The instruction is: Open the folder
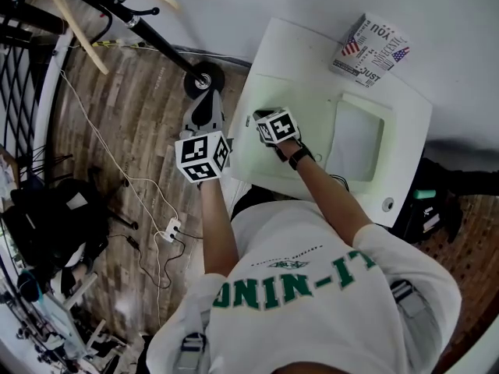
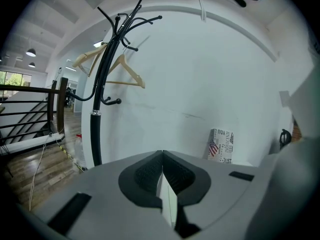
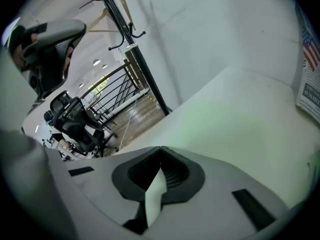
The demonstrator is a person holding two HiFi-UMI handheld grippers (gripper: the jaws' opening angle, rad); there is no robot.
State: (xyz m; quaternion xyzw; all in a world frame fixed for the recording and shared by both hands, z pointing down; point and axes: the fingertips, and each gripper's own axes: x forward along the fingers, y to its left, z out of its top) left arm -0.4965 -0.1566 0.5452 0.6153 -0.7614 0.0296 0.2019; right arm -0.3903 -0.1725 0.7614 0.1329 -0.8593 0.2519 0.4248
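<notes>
A pale green folder (image 1: 300,142) lies flat on the white table (image 1: 409,162), with a clear pocket (image 1: 355,140) on its right half. My right gripper (image 1: 262,118) is at the folder's left edge. Its jaws are shut (image 3: 161,150) on a thin pale sheet (image 3: 154,194), the folder's cover edge. My left gripper (image 1: 207,104) hangs just off the table's left side. Its jaws (image 2: 162,154) are also shut, with a thin pale sheet (image 2: 168,199) pinched edge-on between them. Where that sheet joins the folder is hidden.
A printed box with flags (image 1: 371,47) stands at the table's far corner against the wall. A black coat rack (image 2: 102,84) with wooden hangers stands left of the table, its base (image 1: 204,79) near my left gripper. Cables and a power strip (image 1: 168,228) lie on the wooden floor.
</notes>
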